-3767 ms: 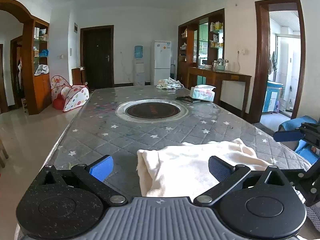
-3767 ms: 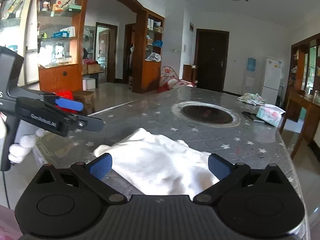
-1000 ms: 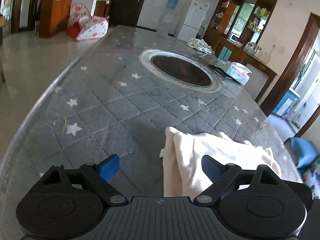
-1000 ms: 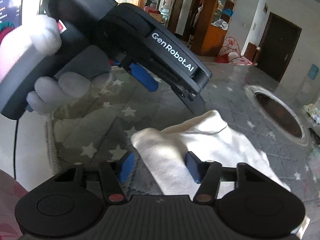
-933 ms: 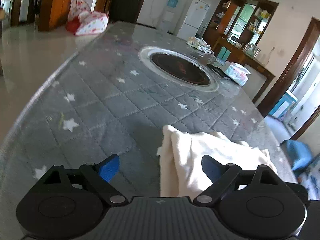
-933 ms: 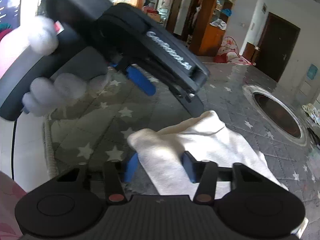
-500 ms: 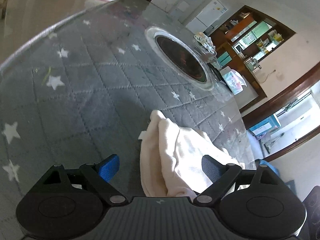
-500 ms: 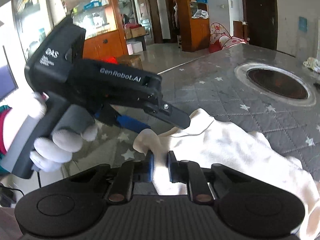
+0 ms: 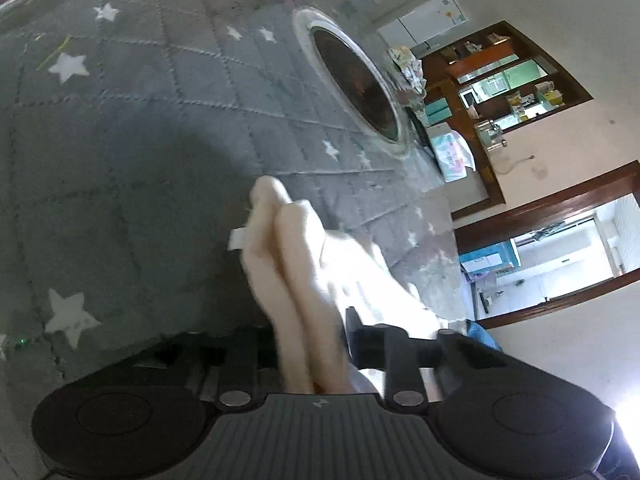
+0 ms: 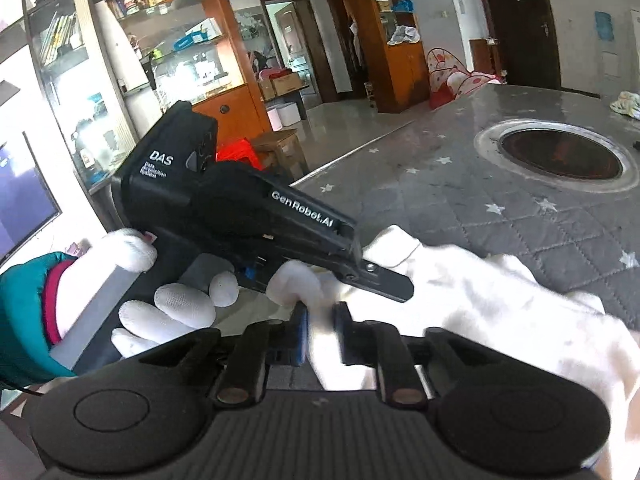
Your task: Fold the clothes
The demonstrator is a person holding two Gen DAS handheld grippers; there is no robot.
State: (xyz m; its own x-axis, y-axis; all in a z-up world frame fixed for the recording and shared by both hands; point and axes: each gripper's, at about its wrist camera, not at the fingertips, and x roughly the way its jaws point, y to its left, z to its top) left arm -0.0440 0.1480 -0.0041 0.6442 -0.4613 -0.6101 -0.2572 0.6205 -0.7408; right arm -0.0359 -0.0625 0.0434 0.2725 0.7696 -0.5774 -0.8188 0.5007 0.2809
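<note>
While both grippers clamp the cream garment [image 10: 472, 300] near the table's [image 10: 560, 232] near edge, left gripper [image 9: 312, 344] and right gripper [image 10: 320, 332] pinching bunched cloth, folding looks barely begun; every fold remains.

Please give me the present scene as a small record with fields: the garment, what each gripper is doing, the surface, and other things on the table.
garment: cream cloth, bunched, partly lying on the table
left gripper: shut on a thick fold of the cloth
right gripper: shut on the cloth's near edge, close beside the left one
surface: grey quilted table cover with white stars
round inset: dark circular recess with a metal rim, beyond the cloth
other things: tissue pack near the far table edge
</note>
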